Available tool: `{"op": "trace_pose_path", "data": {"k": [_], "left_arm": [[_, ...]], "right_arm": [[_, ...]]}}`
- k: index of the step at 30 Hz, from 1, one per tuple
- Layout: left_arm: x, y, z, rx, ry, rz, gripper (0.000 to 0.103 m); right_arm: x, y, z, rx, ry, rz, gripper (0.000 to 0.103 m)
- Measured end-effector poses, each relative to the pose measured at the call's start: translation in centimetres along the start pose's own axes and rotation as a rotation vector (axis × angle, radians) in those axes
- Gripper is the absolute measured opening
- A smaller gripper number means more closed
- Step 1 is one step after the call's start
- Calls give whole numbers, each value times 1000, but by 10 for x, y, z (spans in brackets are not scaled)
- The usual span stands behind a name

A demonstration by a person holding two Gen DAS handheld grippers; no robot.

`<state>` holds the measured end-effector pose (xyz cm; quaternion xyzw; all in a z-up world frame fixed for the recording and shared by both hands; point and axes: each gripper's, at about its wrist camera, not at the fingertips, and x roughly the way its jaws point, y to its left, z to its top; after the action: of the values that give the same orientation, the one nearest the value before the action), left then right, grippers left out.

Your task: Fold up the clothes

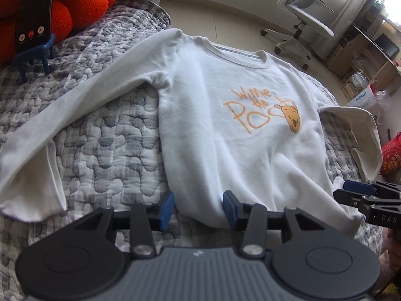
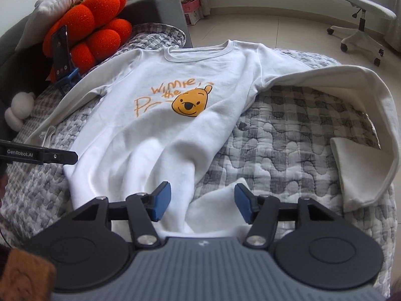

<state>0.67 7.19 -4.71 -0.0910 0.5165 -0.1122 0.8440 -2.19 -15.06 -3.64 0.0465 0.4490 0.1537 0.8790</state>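
A white sweatshirt is spread out flat on a grey checked quilt, front side up. Orange words and a yellow bear face are printed on its chest. The neck hole is at the far end, and the bottom hem is at the near end, by the two grippers. Both long sleeves are laid out to the sides on the quilt, and each one is bent back near the cuff.

The left gripper is held over the near left corner of the hem. Its blue fingers are parted, and the edge of the cloth is seen between them, but the cloth is not pinched. The right gripper is held over the near right corner of the hem. Its blue fingers are spread wider, with bunched white cloth lying between them, and nothing is squeezed there either.

At the far left of the quilt, a phone is propped up on a small blue stand. Fat orange cushions are piled behind it. A small white fluffy toy is seen at the left edge. A white office chair is parked on the pale floor beyond the bed.
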Motion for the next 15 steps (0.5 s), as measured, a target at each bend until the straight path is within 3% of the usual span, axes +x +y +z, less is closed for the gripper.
{"op": "trace_pose_path", "data": {"k": [2,6,8,9,10,12,15], "left_arm": [[4,6,-3,-20,30,-41,45],[5,9,-9,-27,9,-94,46],[6,7,-12,-32,-9,-110,45],[6,4,-12,-25,-15,-104,43],[5,3,-13,-22,-18,-111,40],[3,0,-13,-18,-25,-132,10],[-7,-1,-9,-25,-74,-160,5]], "right_arm": [[-4,0,-5,0,18,16,60],[-5,7,-15,-30,41,29,60],[0,11,-19,-45,46,41,45],[3,13,-21,-47,47,51,29],[5,15,-22,-42,46,76,21],[5,20,-23,-33,32,72,16],[-5,23,-20,6,-12,71,13]]}}
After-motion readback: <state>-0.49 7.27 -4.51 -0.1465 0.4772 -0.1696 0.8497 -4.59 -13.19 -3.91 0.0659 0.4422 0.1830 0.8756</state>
